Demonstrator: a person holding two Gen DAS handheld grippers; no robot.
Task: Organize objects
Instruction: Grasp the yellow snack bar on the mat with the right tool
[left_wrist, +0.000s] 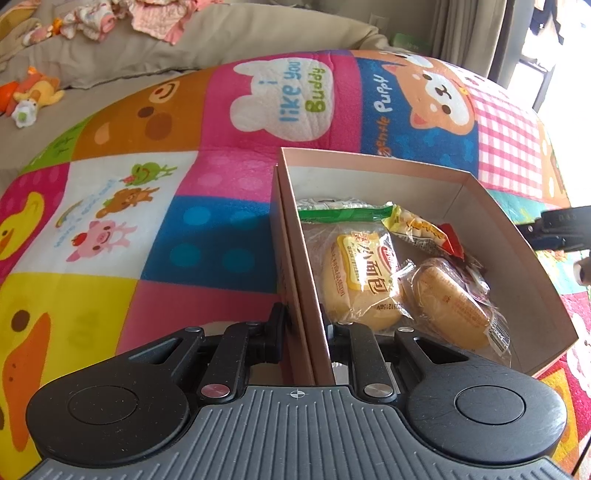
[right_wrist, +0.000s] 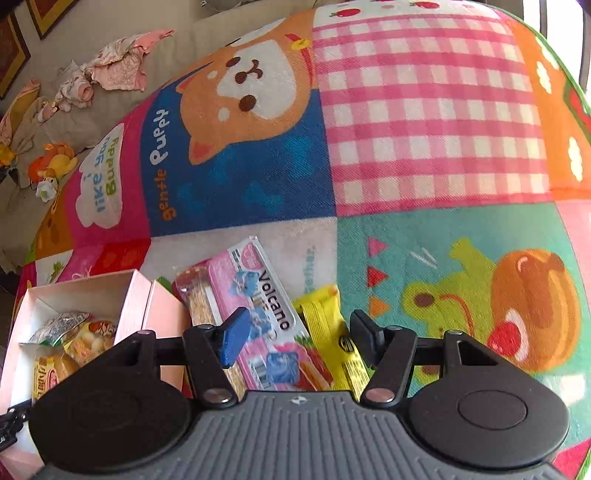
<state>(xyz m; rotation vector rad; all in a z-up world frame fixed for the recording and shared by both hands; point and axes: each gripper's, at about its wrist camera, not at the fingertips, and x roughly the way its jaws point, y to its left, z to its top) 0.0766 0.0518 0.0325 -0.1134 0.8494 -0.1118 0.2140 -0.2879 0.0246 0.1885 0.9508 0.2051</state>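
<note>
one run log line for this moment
left gripper: shut on pink cardboard box wall | right gripper: open over pink Volcano snack packet

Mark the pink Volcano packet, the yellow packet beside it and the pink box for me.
Pink Volcano packet (right_wrist: 258, 295), right wrist view: on its printed front, by the lettering.
Yellow packet (right_wrist: 325, 317), right wrist view: on its upper half.
Pink box (left_wrist: 424, 184), left wrist view: on the inner far wall.
</note>
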